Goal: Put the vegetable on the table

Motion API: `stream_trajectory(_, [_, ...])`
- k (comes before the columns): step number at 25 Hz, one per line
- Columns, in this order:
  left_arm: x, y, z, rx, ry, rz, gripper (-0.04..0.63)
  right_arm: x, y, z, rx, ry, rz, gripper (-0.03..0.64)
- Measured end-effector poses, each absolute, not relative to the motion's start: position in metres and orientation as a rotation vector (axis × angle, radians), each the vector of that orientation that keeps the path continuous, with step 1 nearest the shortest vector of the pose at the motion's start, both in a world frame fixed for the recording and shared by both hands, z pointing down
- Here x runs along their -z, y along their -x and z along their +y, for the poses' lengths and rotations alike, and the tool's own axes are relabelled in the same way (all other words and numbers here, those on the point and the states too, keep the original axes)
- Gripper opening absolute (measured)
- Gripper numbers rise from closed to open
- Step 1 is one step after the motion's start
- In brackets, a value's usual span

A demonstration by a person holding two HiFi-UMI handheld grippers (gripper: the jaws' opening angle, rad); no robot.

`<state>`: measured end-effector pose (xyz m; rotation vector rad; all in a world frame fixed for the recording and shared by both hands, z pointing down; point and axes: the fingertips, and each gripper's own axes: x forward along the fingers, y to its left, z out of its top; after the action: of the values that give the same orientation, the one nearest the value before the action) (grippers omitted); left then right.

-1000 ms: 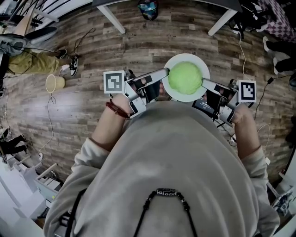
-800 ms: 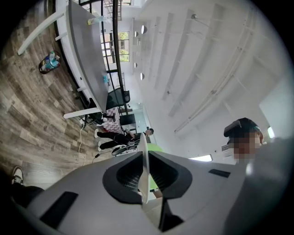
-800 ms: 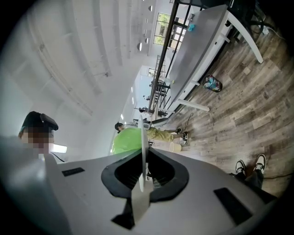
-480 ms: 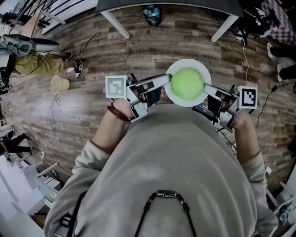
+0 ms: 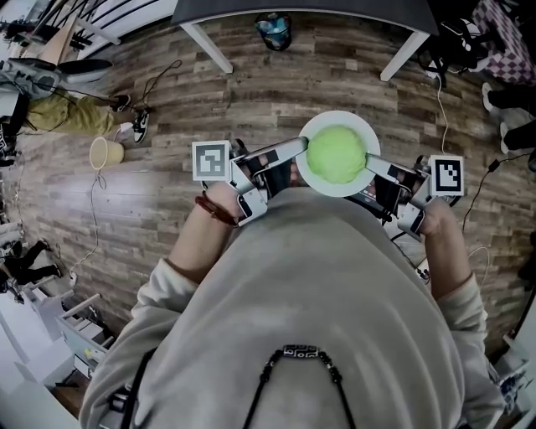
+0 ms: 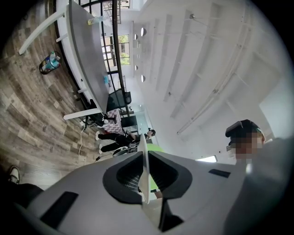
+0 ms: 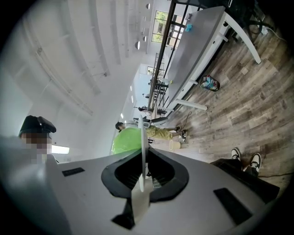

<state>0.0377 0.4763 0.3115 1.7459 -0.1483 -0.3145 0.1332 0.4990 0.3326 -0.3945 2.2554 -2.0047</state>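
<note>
Floor (image 5: 285, 92) ahead open; bag (image 5: 275, 30) between 2 table legs (image 5: 205, 46), cup (image 5: 104, 152) at left.

The dark table (image 5: 335, 5) runs off the head view's top edge, its top unseen.

Wearer's torso in a pale grey-beige sweatshirt (image 5: 335, 285) with sleeves (image 5: 172, 266) gathered at the forearms. A dark red bead bracelet (image 5: 214, 207) circles the left wrist, and a black cord (image 5: 266, 369) carries a dark patterned pendant (image 5: 301, 348). Left gripper (image 5: 299, 147) and right gripper (image 5: 369, 159) have pale grey housings and black ribbed fingers (image 6: 126, 174). Each bears a white cube (image 5: 211, 160) printed with black square markers.
</note>
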Motion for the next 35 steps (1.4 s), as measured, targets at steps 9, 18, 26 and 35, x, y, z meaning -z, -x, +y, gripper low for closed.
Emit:
stream_trajectory(9, [-0.309,-0.033,0.455,0.310,-1.759,-0.149,0.041,-0.331,-0.131,0.479,1.985,0.419,2.259,0.036])
stream_trajectory(18, [-0.311,-0.031,0.382,0.316,-1.759,-0.040,0.041,-0.325,-0.126,0.416,1.954,0.556,2.236,0.037])
stream_trajectory(26, [-0.319,-0.007,0.317,0.323,-1.725,0.013,0.040,-0.328,-0.101,0.354,1.973,0.639,2.212,0.037])
stream_trajectory(35, [-0.325,0.061,0.250,0.319,-1.716,-0.041,0.040,-0.334,-0.037,0.284,2.015,0.596,2.224,0.037])
